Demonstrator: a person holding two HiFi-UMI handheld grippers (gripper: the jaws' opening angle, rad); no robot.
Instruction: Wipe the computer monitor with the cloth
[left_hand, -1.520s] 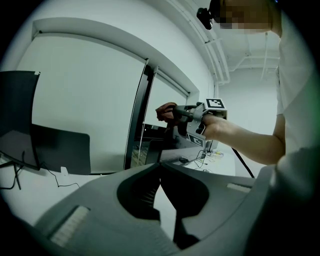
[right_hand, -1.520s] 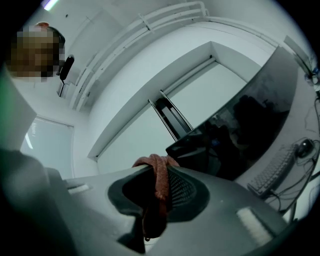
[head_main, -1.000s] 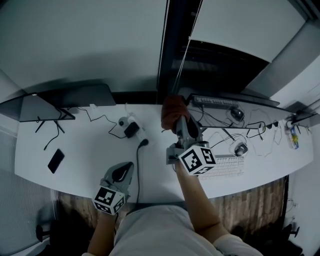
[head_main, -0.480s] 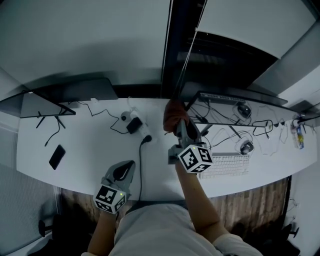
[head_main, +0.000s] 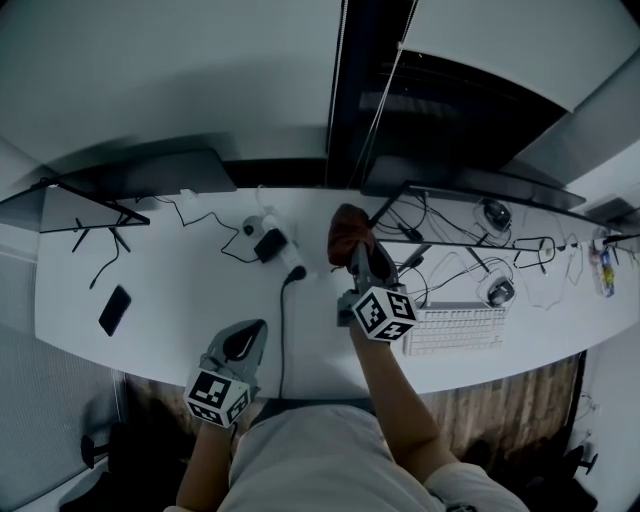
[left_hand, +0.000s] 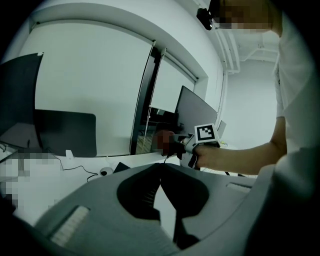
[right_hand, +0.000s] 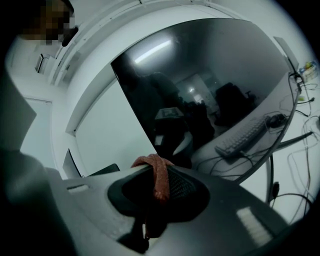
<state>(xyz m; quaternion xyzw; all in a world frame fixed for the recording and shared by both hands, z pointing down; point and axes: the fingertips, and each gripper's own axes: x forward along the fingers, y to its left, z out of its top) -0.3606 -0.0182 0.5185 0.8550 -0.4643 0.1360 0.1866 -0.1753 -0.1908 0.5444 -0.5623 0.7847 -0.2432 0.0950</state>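
Right gripper view: jaws clamped on a reddish cloth (right_hand: 160, 182) that drapes limp over the right gripper (right_hand: 152, 172) tips. It looks soft, light and prone to bunching, so a firm pinch on a fold, with loose fabric left forward, suits wiping. The dark, glossy monitor (right_hand: 210, 75) fills 12 to 3 o'clock and probably wants gentle pressure. The forearm (head_main: 385, 385) reaches forward over the white desk (head_main: 180, 290). In the head view, the left gripper (left_hand: 160, 167) hangs at 7 o'clock, jaws together, empty.
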